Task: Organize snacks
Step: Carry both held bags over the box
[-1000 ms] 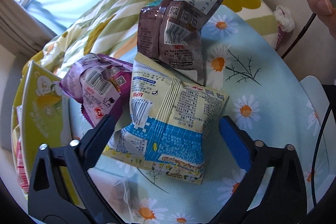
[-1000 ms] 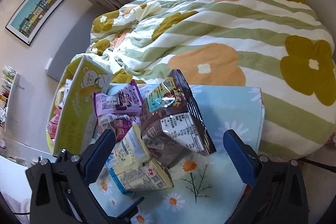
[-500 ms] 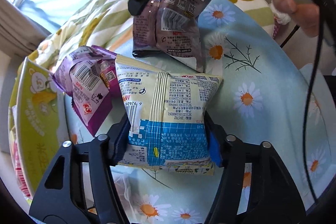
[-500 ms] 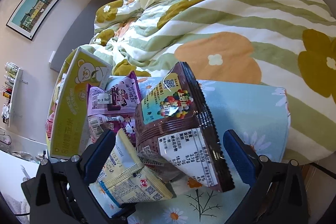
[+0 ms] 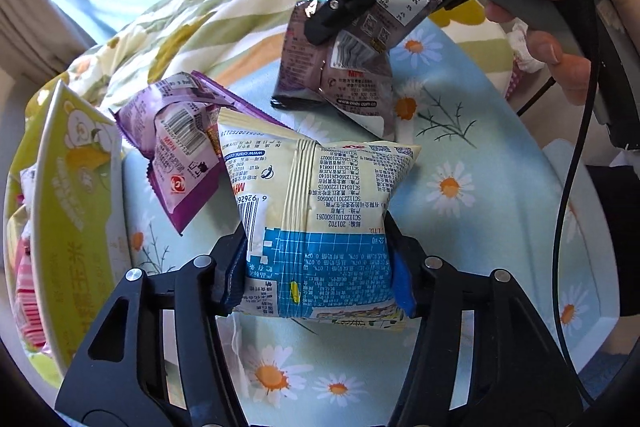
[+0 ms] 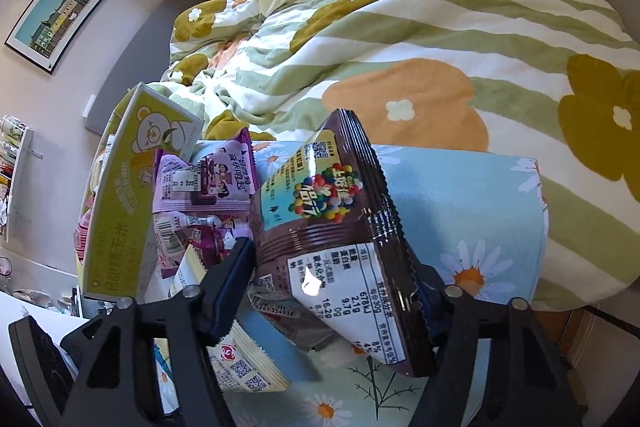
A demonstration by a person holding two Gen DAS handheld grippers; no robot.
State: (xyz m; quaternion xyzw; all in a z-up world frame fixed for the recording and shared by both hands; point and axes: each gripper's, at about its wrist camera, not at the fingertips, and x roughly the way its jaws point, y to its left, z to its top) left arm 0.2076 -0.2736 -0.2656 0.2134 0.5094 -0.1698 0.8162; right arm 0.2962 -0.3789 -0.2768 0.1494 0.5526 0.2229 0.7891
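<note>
My left gripper (image 5: 316, 275) is shut on a cream and blue snack bag (image 5: 320, 203) that rests on the daisy-print cloth (image 5: 480, 187). My right gripper (image 6: 332, 291) is shut on a brown chocolate-candy bag (image 6: 328, 227) and holds it tilted over the cloth; the left wrist view shows that bag (image 5: 340, 75) under the right gripper's fingers (image 5: 332, 15). Purple snack bags (image 5: 180, 135) lie to the left, also in the right wrist view (image 6: 204, 195). The cream bag's corner (image 6: 240, 363) lies below the right gripper.
A yellow-green carton with a bear print (image 5: 68, 195) stands open at the left edge and holds pink packets (image 5: 24, 267). A flowered duvet (image 6: 400, 47) covers the bed behind the cloth. A black cable (image 5: 572, 155) hangs at the right.
My left gripper moved forward and closed on the cream and blue bag. My right gripper closed on the brown bag and raised it a little.
</note>
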